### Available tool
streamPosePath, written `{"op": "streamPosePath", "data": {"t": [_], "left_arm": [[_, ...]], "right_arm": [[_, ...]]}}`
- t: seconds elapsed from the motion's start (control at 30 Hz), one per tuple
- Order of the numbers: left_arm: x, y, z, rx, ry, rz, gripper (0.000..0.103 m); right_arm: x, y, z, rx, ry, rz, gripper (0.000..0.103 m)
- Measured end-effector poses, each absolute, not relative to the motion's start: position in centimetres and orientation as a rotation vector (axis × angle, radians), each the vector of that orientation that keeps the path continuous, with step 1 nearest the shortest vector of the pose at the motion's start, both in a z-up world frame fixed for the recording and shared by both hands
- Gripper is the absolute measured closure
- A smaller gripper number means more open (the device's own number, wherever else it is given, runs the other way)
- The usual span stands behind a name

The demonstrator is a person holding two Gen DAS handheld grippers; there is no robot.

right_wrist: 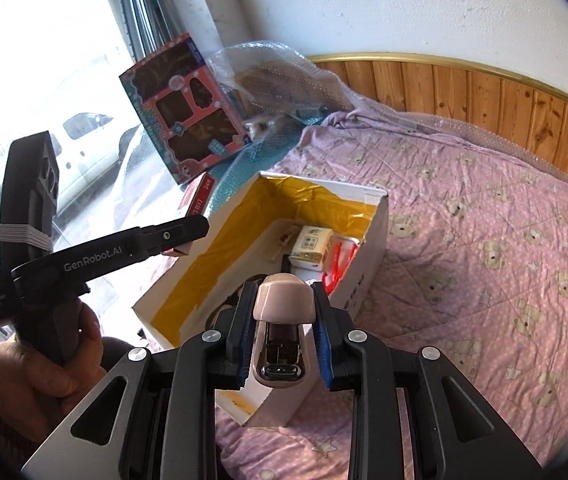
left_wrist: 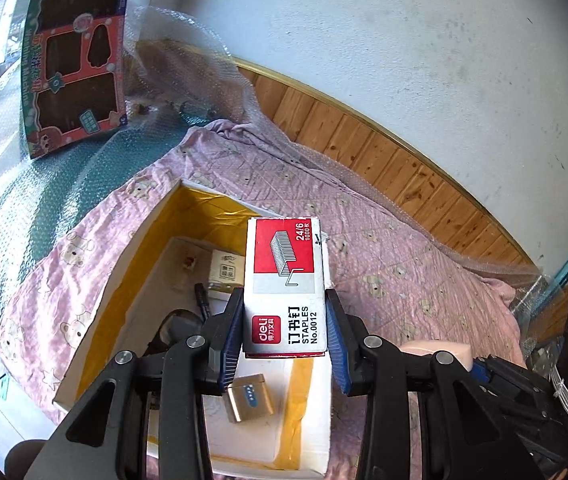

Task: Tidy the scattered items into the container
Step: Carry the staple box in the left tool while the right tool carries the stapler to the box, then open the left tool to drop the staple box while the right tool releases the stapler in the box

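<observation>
My left gripper (left_wrist: 284, 312) is shut on a red and white staples box (left_wrist: 284, 272), held above the open cardboard box (left_wrist: 123, 276) with yellow tape inside. A small metal case (left_wrist: 248, 398), a cream packet (left_wrist: 225, 270) and dark items lie in the box. My right gripper (right_wrist: 281, 308) is shut on a pink stapler (right_wrist: 284, 296), hovering over the near end of the same cardboard box (right_wrist: 376, 240). In the right wrist view, the left gripper (right_wrist: 187, 236) and the staples box (right_wrist: 197, 200) hang over the box's left wall, held by a person's hand (right_wrist: 43, 360).
The box rests on a pink bear-print quilt (right_wrist: 484, 240). A red and teal toy package (right_wrist: 183, 108) leans by the window, next to crumpled bubble wrap (right_wrist: 284, 68). A wooden headboard (right_wrist: 484, 88) runs along the white wall. The stapler (left_wrist: 436, 350) shows at the left wrist view's right.
</observation>
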State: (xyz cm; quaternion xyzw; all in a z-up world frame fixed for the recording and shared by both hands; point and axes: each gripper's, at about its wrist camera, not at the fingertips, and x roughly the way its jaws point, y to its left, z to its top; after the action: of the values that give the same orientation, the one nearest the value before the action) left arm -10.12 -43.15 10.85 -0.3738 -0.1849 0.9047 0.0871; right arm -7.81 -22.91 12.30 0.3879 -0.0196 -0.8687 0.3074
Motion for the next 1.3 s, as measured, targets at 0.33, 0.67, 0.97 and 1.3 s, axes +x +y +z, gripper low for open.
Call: {"op": "streamPosePath", "data": {"t": [0.33,0.67,0.97,1.3], "left_arm": [[-13.2,-45.7,7.5,-1.248,-0.595,2.627,0.064],[-16.8,-46.2,4.5,-1.387,-0.475,2.622,0.064],[-18.9,-45.7,2.8,-1.448,-0.354,2.626,0.064],[-17.9,-46.2,3.2,-1.440,-0.354,2.663,0.041]], "right_arm": [[-8.8,-26.8,10.9,1.064,0.040,-2.234,0.076],[-10.7,-29.9,8.5,1.128,0.175,-2.188,0.075],[-12.4,-30.9,6.8,1.172,0.271,-2.217,0.074],[-11.9,-30.2,7.1,1.184,0.285,-2.217,0.058]]}}
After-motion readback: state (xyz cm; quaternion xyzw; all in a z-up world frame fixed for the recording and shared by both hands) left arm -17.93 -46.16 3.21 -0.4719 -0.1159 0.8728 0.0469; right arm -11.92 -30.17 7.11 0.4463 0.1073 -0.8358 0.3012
